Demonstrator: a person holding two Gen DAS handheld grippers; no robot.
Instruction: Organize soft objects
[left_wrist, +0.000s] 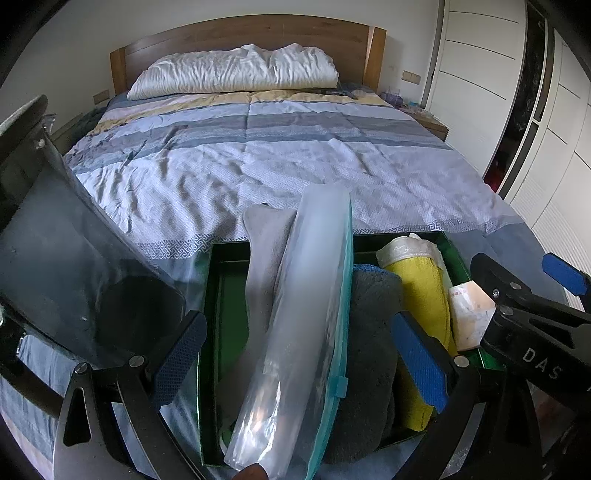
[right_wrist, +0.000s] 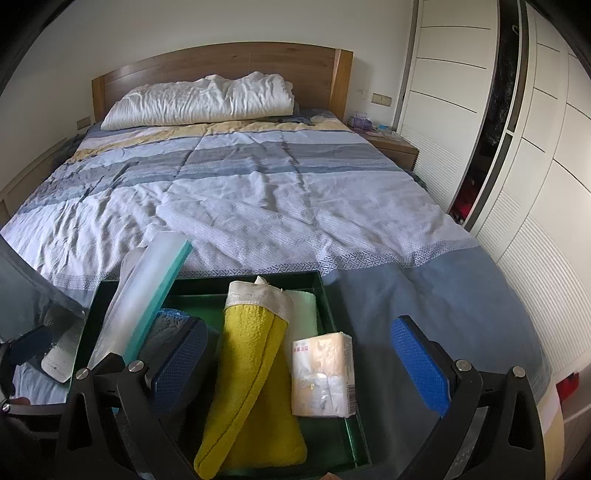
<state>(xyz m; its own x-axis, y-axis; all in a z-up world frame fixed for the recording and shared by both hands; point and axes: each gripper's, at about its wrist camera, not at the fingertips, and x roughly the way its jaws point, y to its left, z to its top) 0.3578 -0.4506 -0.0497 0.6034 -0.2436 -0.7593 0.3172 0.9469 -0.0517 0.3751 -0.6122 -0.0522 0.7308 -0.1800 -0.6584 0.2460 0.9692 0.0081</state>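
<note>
A green box (right_wrist: 327, 302) sits on the bed (right_wrist: 258, 192) at its foot edge, on the blue band of the striped cover. Inside it lie several soft things side by side. Along the box's left side a pale grey cloth (left_wrist: 264, 258) rests, and a clear zip bag (left_wrist: 306, 317) with a teal edge leans over it, its far end sticking up past the box's far wall. Next comes a dark grey towel (left_wrist: 369, 332), then a rolled yellow towel (right_wrist: 251, 387) with a whitish band at its far end. A tissue pack (right_wrist: 321, 373) lies by the box's right wall, touching the yellow towel; behind it is a pale folded piece, perhaps a cloth.

The left gripper (left_wrist: 299, 350) hangs over the box's left half with its jaws spread wide on either side of the zip bag and the dark grey towel, pads not pressing on them. The right gripper (right_wrist: 299, 362) hangs over the right half, jaws likewise spread wide, the yellow towel and tissue pack between them but ungripped. A white pillow (right_wrist: 199, 99) lies at the headboard.
</note>
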